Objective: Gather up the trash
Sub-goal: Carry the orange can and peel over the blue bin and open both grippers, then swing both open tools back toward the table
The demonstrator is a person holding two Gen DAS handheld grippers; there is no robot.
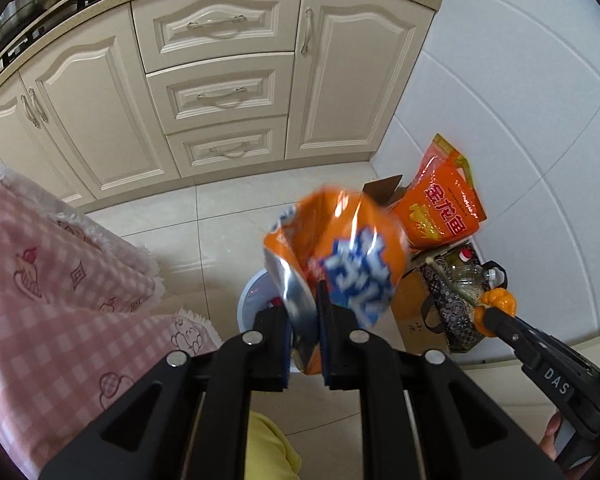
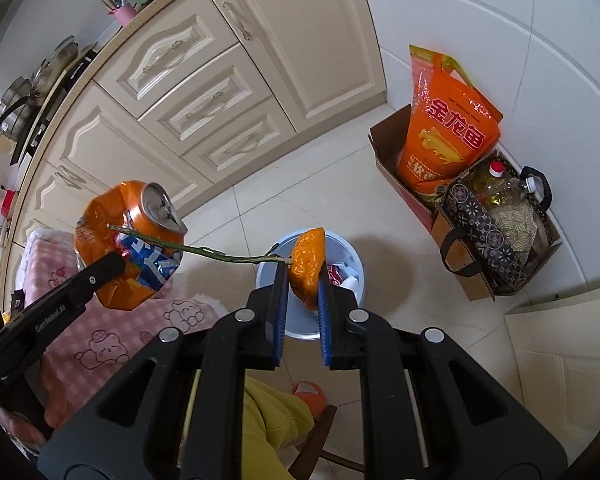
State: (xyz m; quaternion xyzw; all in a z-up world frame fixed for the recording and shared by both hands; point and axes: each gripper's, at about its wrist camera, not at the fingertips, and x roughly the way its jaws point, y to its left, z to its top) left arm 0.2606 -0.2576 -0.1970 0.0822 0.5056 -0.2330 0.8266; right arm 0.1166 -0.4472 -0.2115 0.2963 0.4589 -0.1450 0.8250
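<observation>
Orange crushed can clamped in left gripper, peel clamped in right gripper, above littered bin.

Right gripper clamped on orange peel, thin green stem sticking out left from it. Directly below: pale blue bin on floor tiles, some trash inside. Left gripper enters from left, pinching a crushed orange can. Cardboard box with orange bag against the wall, well right of the bin.

Cream panelled kitchen cabinets, glossy pale floor tiles, white tiled wall, daylight.
</observation>
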